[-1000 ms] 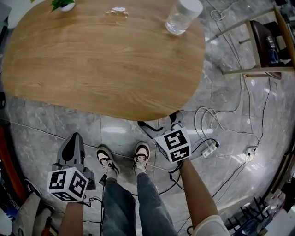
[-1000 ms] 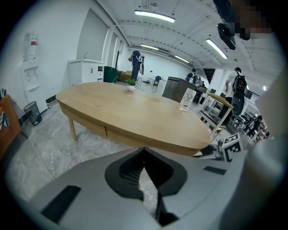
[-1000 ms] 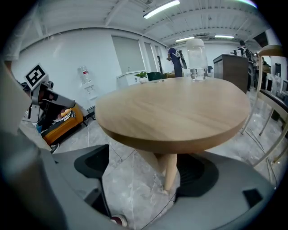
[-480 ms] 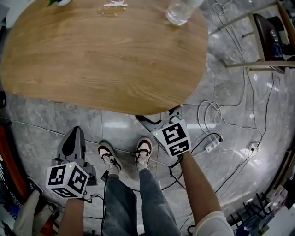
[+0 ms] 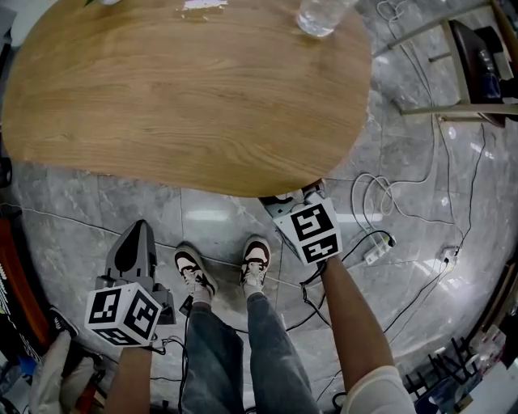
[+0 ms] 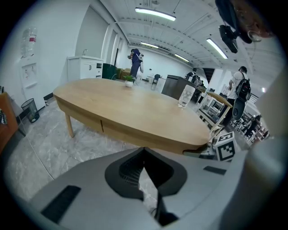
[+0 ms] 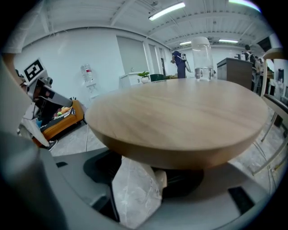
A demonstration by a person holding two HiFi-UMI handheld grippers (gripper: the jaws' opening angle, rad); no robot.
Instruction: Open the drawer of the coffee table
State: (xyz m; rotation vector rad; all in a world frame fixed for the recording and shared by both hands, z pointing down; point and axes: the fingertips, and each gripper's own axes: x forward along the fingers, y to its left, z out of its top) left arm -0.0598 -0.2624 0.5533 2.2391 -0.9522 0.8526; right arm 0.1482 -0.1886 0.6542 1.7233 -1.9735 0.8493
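Wooden drawer (image 6: 144, 134) of the coffee table (image 5: 186, 97) was still shut, the pull yet to come. Fingers of the right gripper (image 7: 135, 170), half parted with only floor showing between them, had just been closing under the table's rim. The left gripper (image 5: 135, 238) was clenched and empty, short of the table.

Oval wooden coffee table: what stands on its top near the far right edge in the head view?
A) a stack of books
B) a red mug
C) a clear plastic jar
C: a clear plastic jar stands on the oval wooden coffee table there.

L gripper (image 5: 135, 241): near left, held low, angled down, jaws shut, L forearm (image 5: 129, 380) short behind it. R gripper (image 5: 293, 200): farther fwd, angled down, R forearm (image 5: 350, 315) stretched out. Jaws abt half apart, just been closing, gap betw. them still see-through.
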